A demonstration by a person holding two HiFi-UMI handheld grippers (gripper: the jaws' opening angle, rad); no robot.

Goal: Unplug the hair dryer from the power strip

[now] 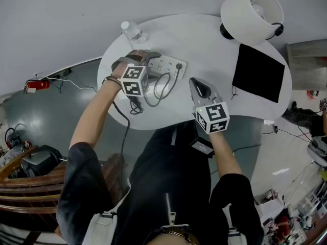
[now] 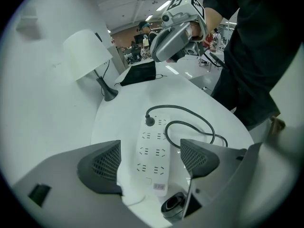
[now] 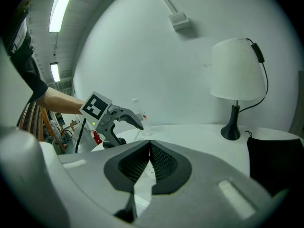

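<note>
White strip (image 2: 153, 141) lies mid-frame on the table (image 2: 118, 113), black plug (image 2: 150, 121) seated at its far end, cord (image 2: 199, 120) looping right. Left tool (image 2: 151, 161) straddles the strip's near end, released, pads clear. Right tool (image 3: 149, 158) is clenched, empty.

- Round white table (image 1: 204, 40): smooth, faintly glossy.
- Long white plastic power strip (image 2: 154, 151): smooth, satin.
- Thin black cable (image 2: 182, 108): matt, rubbery.
- White drum lampshade (image 1: 250, 14): matt.
- Flat black pouch (image 1: 258, 73): matt, cloth-like.
</note>
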